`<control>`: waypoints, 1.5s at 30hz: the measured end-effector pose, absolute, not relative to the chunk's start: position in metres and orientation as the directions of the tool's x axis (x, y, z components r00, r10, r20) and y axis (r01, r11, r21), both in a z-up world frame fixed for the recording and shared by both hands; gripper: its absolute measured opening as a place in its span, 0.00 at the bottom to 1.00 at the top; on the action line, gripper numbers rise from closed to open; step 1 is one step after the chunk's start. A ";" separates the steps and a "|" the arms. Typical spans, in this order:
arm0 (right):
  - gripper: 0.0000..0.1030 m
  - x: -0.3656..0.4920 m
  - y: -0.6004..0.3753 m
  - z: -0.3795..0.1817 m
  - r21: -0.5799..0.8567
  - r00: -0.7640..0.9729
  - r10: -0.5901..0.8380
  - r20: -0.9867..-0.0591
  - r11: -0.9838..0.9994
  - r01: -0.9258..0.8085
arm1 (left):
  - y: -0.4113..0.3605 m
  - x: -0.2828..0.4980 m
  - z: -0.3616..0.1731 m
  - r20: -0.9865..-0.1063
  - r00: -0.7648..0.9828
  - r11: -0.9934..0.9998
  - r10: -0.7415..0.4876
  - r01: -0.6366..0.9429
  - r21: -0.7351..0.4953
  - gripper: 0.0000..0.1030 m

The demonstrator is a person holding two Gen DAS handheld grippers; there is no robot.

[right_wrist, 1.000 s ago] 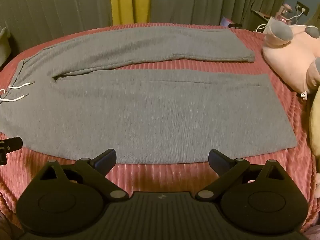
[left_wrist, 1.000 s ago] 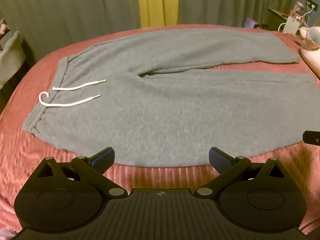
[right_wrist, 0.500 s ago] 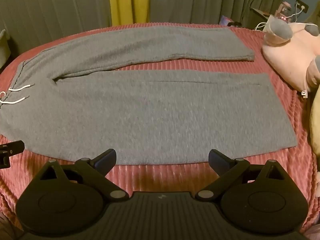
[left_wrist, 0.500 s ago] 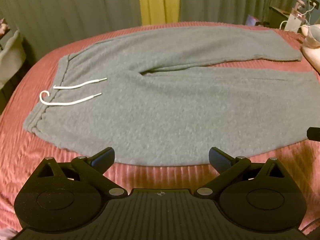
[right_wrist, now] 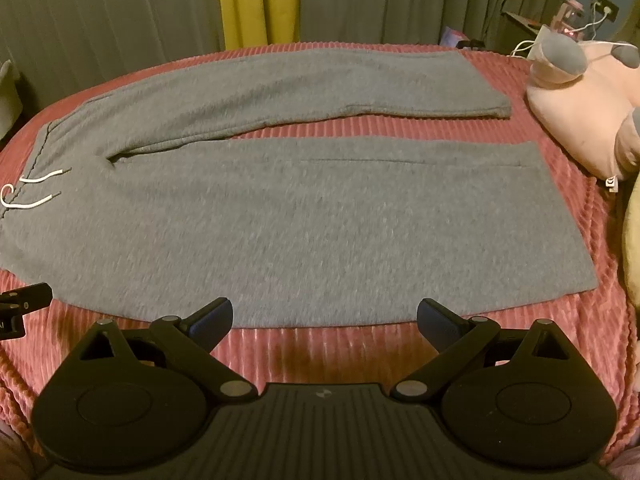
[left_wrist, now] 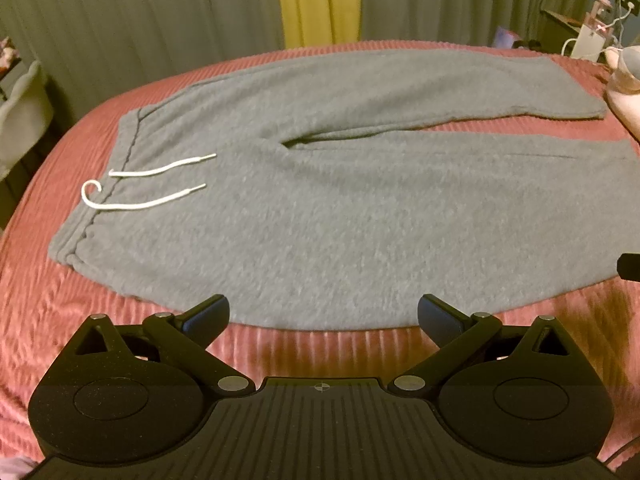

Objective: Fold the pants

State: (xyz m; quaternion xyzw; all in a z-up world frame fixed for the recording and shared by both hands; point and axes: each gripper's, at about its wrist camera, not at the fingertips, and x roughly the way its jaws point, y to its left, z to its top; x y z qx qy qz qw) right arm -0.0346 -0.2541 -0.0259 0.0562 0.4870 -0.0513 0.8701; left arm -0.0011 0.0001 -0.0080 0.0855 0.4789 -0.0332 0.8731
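A pink plush toy with grey patches (right_wrist: 580, 108) sits on the right side of the bed, just beside the leg cuffs, and an olive-yellow cushion (right_wrist: 632, 240) edges in below it. Grey pleated curtains (left_wrist: 120, 32) with one yellow panel (left_wrist: 318, 0) hang behind the bed; a dark side stand with a white charger and cables (right_wrist: 560, 28) stands at the far right. Nothing lies on the garment itself.

The grey fleece drawstring pants (left_wrist: 320, 208) lie flat on the ribbed red bedspread (left_wrist: 320, 344), long axis running left to right — waistband to the left, cuffs to the right. The two legs are spread apart in a narrow V, the far leg angled away. The white drawstring cord (left_wrist: 148, 188) rests on the fabric near the waistband.

The left tongs (left_wrist: 323, 312) hover wide open just short of the near hem, holding nothing. The right tongs (right_wrist: 325, 314) are likewise spread wide and empty — at the near edge of the closer leg.
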 end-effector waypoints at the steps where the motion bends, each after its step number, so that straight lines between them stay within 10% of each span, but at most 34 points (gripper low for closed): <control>1: 0.96 -0.035 -0.254 -0.026 0.048 0.520 -0.035 -0.854 0.988 0.144 | 0.000 -0.001 -0.008 -0.842 0.539 0.983 0.024 0.140 0.118 1.00; 45: 0.96 -0.035 -0.252 -0.031 0.041 0.493 -0.028 -0.870 0.991 0.129 | 0.001 -0.002 -0.008 -0.853 0.521 0.981 0.035 0.145 0.128 1.00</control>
